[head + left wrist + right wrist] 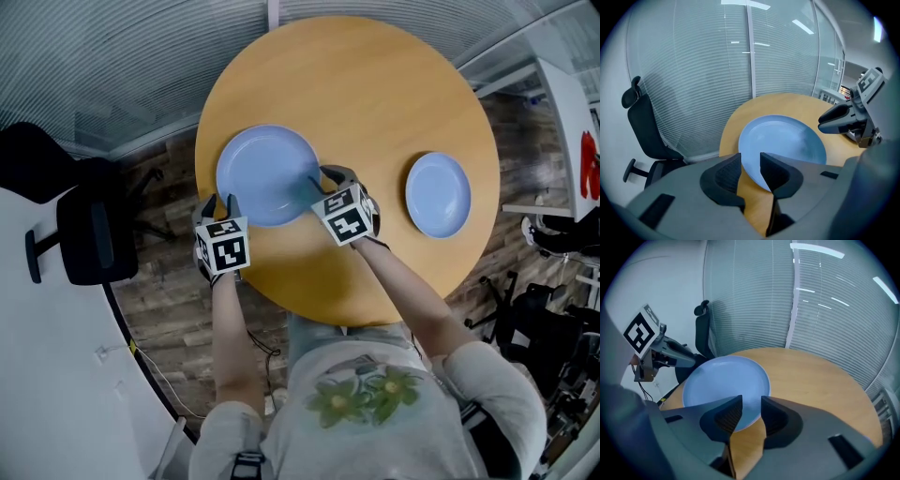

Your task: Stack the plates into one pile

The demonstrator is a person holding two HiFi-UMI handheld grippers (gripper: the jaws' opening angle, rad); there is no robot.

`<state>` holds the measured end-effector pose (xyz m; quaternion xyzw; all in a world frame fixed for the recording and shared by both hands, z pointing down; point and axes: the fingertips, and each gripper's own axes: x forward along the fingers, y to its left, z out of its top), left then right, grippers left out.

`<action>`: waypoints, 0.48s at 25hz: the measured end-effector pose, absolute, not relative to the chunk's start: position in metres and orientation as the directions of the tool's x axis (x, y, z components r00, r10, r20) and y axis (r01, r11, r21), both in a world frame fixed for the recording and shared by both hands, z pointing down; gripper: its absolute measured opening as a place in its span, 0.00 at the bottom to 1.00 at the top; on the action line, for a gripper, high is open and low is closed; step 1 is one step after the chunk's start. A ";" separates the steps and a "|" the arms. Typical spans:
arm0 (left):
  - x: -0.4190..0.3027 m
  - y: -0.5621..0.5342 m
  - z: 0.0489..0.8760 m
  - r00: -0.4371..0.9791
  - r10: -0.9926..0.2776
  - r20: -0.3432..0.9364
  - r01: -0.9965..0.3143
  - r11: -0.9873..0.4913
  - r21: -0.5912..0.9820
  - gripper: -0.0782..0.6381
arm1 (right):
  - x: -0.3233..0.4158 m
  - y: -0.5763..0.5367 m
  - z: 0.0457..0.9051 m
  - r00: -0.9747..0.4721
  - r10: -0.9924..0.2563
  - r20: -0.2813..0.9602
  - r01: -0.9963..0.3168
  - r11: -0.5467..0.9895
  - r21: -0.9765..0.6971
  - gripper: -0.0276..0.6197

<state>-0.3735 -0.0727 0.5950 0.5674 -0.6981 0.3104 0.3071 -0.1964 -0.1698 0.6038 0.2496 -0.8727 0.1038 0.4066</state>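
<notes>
A round wooden table (375, 94) is sitting under the person. Two blue plates are lying flat on it, well apart. The big plate (267, 173) is lying on the left side of the table. The small plate (437, 194) is lying on the right side, all by itself. The plates are not in one pile yet.

Both claws are pointing down at the big plate. The left gripper (750, 157) is waiting at the near left edge of the big plate. Its jaws are standing a little way apart, and the plate's rim is showing in the gap between them. The right gripper (751, 401) is waiting at the near right edge of the same plate. Its jaws are standing apart too, with the rim showing between them.

Neither claw seems to be squeezing the plate, but the tips are hiding the rim a bit, so a light touch is hard to rule out.

A black chair (84, 225) is standing on the floor to the left of the table.
</notes>
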 end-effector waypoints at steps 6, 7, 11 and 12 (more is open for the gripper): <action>-0.333 -0.057 0.540 -0.204 -0.690 0.695 -0.975 0.206 -0.081 0.19 | -0.181 -0.136 0.546 -0.737 -0.256 0.626 -0.398 0.913 -0.095 0.13; -0.323 -0.052 0.533 -0.203 -0.696 0.689 -0.975 0.209 -0.077 0.17 | -0.175 -0.128 0.537 -0.761 -0.233 0.605 -0.371 0.922 -0.112 0.12; -0.277 -0.029 0.518 -0.155 -0.713 0.684 -0.981 0.194 -0.019 0.15 | -0.143 -0.100 0.518 -0.798 -0.187 0.573 -0.322 0.936 -0.144 0.12; -0.266 -0.022 0.518 -0.142 -0.710 0.690 -0.982 0.190 -0.007 0.15 | -0.134 -0.093 0.517 -0.799 -0.182 0.573 -0.319 0.936 -0.148 0.12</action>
